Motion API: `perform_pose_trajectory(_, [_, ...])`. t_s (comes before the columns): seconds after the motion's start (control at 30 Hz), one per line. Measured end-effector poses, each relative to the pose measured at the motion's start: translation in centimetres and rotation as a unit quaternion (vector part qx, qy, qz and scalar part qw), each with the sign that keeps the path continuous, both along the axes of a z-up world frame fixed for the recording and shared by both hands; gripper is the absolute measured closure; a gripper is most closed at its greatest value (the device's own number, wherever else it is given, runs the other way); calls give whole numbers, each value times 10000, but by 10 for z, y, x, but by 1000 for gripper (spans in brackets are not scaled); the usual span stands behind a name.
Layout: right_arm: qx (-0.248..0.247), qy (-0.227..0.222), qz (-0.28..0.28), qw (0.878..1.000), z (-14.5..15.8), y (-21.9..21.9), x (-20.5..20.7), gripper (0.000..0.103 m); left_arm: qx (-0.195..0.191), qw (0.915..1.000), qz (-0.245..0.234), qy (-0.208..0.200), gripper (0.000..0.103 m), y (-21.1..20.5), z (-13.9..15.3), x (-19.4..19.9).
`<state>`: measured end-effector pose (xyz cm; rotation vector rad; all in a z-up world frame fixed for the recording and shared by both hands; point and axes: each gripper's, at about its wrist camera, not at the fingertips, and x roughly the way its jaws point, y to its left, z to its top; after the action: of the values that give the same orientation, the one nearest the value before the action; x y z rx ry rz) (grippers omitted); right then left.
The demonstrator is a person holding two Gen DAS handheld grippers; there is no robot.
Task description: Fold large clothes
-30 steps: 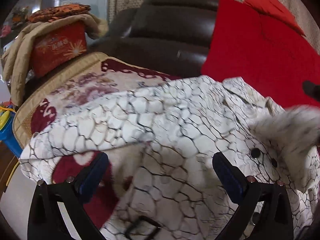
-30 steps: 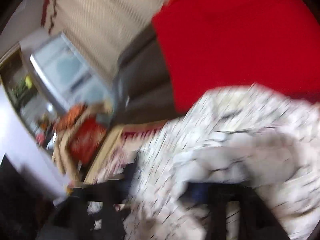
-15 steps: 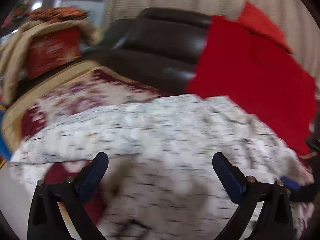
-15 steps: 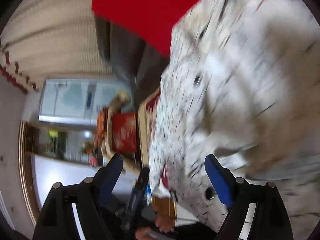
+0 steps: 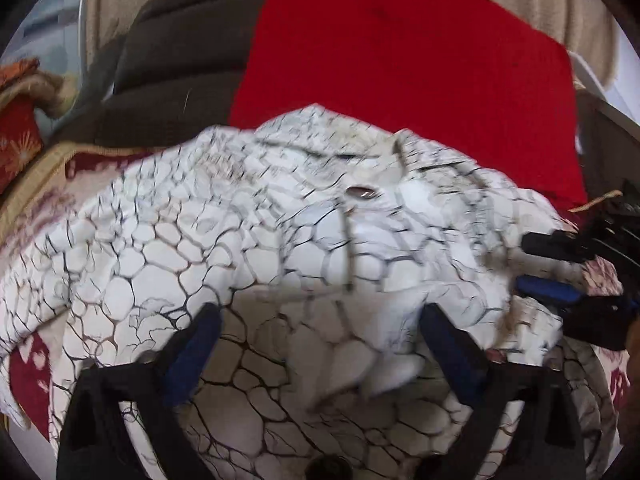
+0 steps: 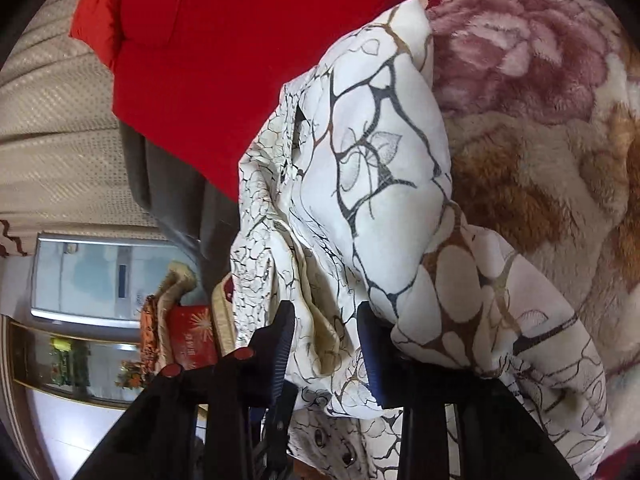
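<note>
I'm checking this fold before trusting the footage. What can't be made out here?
- Left view: white crackle-print garment smeared by blur; its lower hem is cut off by the frame's bottom.
- Right view: whether the right gripper pads pinch the cloth; folds cover them.

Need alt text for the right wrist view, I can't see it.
The right gripper, its fingers just closing, bunches a fold of the white crackle-print garment between them. The garment lies on a floral blanket, with a red cloth behind.

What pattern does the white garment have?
Dark crackle-like lines with leaf outlines on the garment, clearest in the right wrist view.
</note>
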<state>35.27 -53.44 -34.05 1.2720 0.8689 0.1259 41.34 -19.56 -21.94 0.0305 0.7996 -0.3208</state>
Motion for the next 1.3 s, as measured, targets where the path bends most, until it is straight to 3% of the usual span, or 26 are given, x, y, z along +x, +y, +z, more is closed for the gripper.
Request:
perform_pose_trajectory(0.07, [-42,76,34,10000,3,7,6,69,-455,9983,-176,312,63,11,-4,8])
perform_pose_trajectory(0.17, [5,124,-12,9999,-1,6,4,70,-781,9963,-117,329,72,30,-4,11])
perform_pose_trajectory(0.23, [-39,154,39,9999,-2,4,3,70,-1062,9936,44,388,70,48,0,16])
perform_pose_trajectory(0.37, [-194,203,1,9996,4,7,1,70,-1582,9822,652,773,52,102,-2,29])
perform_pose_trajectory(0.43, [-228,230,-34,9995,6,9,2,70,-1815,9755,934,823,50,130,0,30])
perform_pose_trajectory(0.53, [-286,273,-73,9992,6,23,13,70,-1794,9698,1467,760,44,171,4,24])
perform_pose_trajectory(0.6, [-329,307,-94,9989,7,26,15,70,-2045,9615,1666,777,43,199,7,15])
perform_pose_trajectory(0.67, [-388,312,-121,9987,10,32,18,69,-2402,9469,2006,739,40,238,13,-4])
perform_pose_trajectory(0.83, [-747,80,6,9972,25,47,22,66,-2599,9175,2982,425,27,322,26,-52])
perform_pose_trajectory(1.0, [-937,-480,650,9923,41,88,33,66,-2804,8946,3409,692,27,379,15,-73])
perform_pose_trajectory(1.2, [-1049,-241,1514,9826,24,132,48,66,-3674,8482,3633,1162,28,412,-18,-81])
perform_pose_trajectory(1.3, [-1160,-154,1573,9806,20,138,48,66,-4173,8238,3606,1309,28,420,-31,-75])
